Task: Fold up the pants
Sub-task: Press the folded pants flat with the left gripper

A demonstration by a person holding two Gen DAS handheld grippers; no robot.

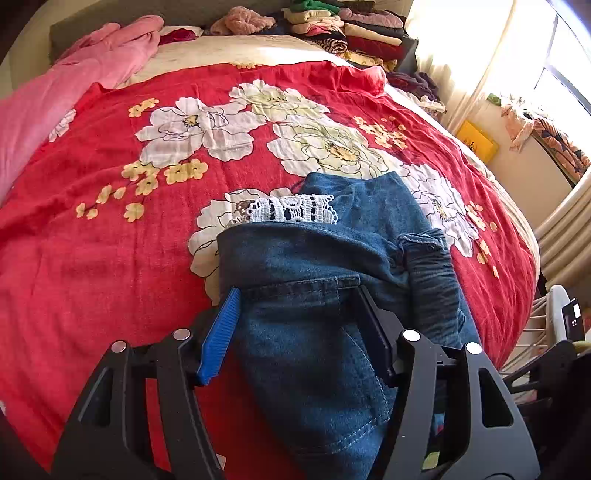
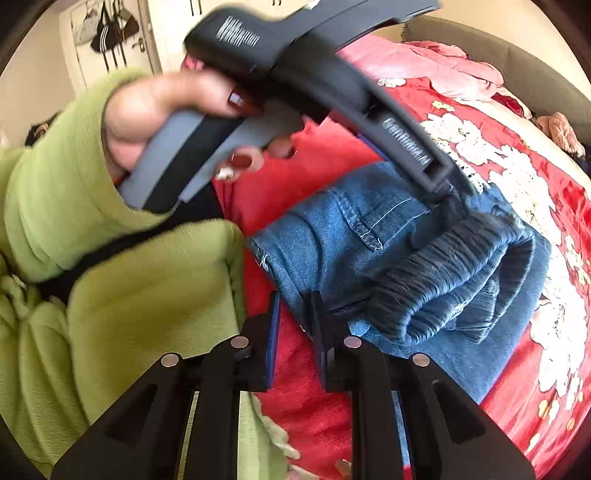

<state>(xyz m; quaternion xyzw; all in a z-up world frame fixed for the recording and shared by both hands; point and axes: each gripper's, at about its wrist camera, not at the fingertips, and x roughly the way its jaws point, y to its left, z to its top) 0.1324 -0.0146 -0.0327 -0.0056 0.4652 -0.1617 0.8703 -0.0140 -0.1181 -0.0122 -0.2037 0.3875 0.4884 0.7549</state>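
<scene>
Blue denim pants [image 1: 317,280] with a white lace hem [image 1: 291,210] lie folded in a bundle on the red flowered bedspread [image 1: 110,258]. My left gripper [image 1: 295,295] is open, its jaws wide apart on either side of the folded denim. In the right wrist view the pants [image 2: 369,236] show their dark elastic waistband [image 2: 443,269] at the right. My right gripper [image 2: 293,299] is open by a narrow gap at the pants' near edge, holding nothing. The left gripper's body [image 2: 406,147] reaches down onto the pants from above.
A pink garment [image 1: 92,66] lies at the far left of the bed. Stacks of folded clothes [image 1: 351,29] stand at the head. A window with curtains [image 1: 517,55] is at the right. The person's green sleeve [image 2: 110,258] fills the left of the right wrist view.
</scene>
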